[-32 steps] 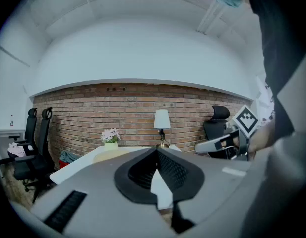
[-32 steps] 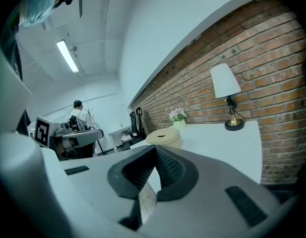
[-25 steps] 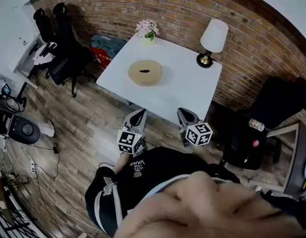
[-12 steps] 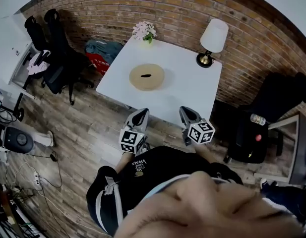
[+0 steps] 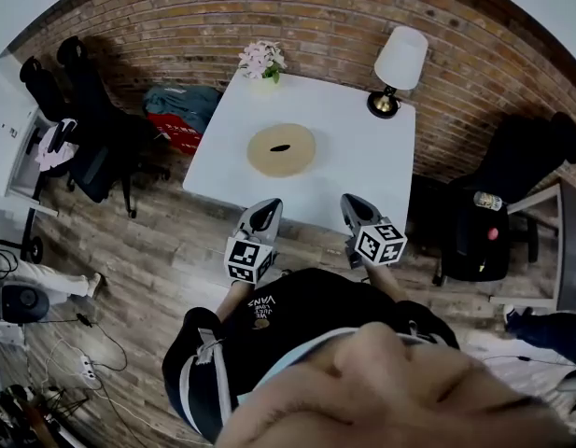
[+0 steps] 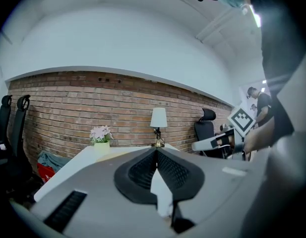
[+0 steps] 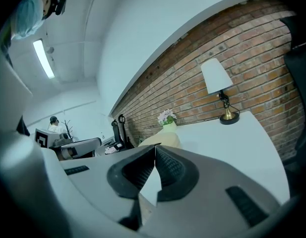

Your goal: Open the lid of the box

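Hovering by the near edge of the table (image 5: 355, 147), left hand-held gripper (image 5: 265, 205) and right hand-held gripper (image 5: 351, 201) both pressed together and empty, round tan box (image 5: 281, 149) well ahead mid-table; could just shove it along if not spread first.

A: What sort of place was it?

B: An office-like workroom. A bare brick wall (image 5: 297, 7) ran across 12 o'clock, above a plank floor (image 5: 147, 250).

A: What else showed it?

B: Black swivel chairs (image 5: 82, 129) stood at 10 o'clock, and another chair (image 5: 512, 185) at 3 o'clock beside a desk edge (image 5: 568, 241). A power strip (image 5: 85, 370) lay on the floor at 8 o'clock. The white surface (image 5: 362, 157) carried a table lamp (image 5: 400, 59) at 1 o'clock and potted flowers (image 5: 260, 61) at 12.
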Action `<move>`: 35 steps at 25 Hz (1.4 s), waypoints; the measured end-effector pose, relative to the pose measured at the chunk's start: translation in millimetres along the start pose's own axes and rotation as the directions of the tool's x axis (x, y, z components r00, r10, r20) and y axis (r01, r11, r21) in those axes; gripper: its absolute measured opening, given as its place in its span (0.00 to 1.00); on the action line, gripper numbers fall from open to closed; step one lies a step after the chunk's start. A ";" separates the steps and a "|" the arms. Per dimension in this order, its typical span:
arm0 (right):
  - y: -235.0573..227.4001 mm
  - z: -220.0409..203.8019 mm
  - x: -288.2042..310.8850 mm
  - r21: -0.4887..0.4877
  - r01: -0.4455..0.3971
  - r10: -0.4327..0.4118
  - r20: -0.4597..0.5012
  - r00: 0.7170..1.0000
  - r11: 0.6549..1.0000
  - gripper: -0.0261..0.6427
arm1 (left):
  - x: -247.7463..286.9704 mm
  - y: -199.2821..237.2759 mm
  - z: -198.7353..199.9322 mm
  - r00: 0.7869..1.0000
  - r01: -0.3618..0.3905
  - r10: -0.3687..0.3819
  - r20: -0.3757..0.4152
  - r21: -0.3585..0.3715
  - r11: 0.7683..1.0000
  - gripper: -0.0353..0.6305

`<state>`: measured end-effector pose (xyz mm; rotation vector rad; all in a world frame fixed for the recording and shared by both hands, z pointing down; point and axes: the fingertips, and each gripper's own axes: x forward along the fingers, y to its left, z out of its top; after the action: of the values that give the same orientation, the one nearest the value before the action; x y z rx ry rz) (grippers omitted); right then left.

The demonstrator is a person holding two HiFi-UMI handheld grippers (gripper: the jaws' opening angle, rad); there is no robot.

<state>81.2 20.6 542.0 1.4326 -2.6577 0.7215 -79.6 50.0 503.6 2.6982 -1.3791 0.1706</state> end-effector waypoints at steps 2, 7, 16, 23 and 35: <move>6.3 -2.1 7.7 0.015 0.028 -0.028 0.015 1.000 1.000 0.04 | -2.2 12.8 -0.9 1.000 0.028 -0.028 -0.008 0.009 1.000 0.07; 17.1 -8.6 21.5 0.060 0.082 -0.085 0.045 0.995 0.995 0.04 | -5.3 39.5 -4.5 0.996 0.087 -0.086 -0.028 0.029 0.996 0.07; 14.0 -14.0 29.1 0.087 0.129 -0.133 0.045 0.990 0.988 0.04 | 7.0 55.7 -13.0 0.991 0.127 -0.126 -0.042 0.021 0.992 0.07; -5.8 1.0 50.2 0.081 0.106 -0.109 0.034 0.993 0.991 0.04 | 29.0 59.9 -8.0 0.992 0.113 -0.111 -0.056 0.039 0.993 0.07; -39.4 26.6 106.6 0.063 0.006 -0.005 -0.022 1.000 0.998 0.04 | 75.9 89.2 2.7 0.998 0.003 0.000 -0.070 0.042 0.999 0.07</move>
<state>56.3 -92.1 559.6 1.4368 -2.6363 0.8225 -107.7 -63.0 516.0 2.6993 -1.3684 0.2940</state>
